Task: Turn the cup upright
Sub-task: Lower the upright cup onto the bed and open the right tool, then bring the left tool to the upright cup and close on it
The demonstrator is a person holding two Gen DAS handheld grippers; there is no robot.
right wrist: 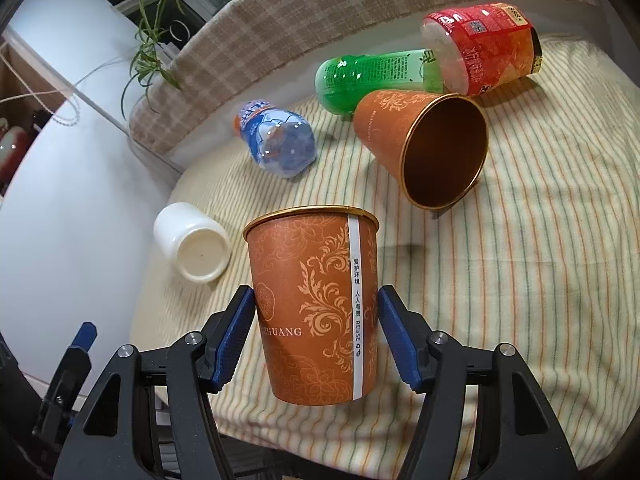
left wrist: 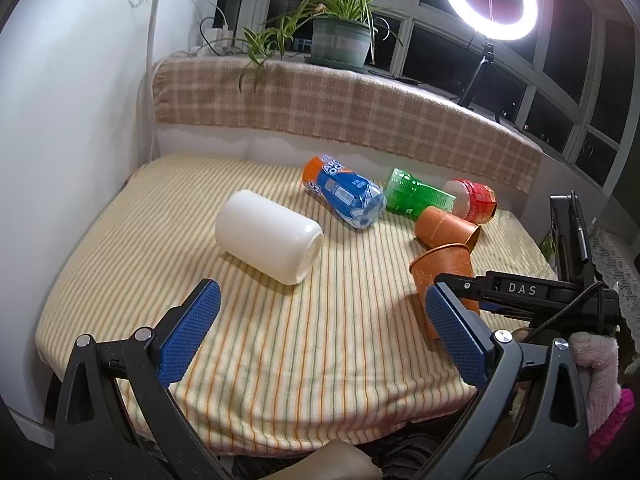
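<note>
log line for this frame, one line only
step: flip cup upright | right gripper: jaws around orange paper cup, rim up | left gripper: open, empty | second orange cup: on its side

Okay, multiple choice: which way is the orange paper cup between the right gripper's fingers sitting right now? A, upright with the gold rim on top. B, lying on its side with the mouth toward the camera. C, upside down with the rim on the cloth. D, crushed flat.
A: in the right wrist view the orange paper cup stands with its gold rim on top, between the right gripper pads.
</note>
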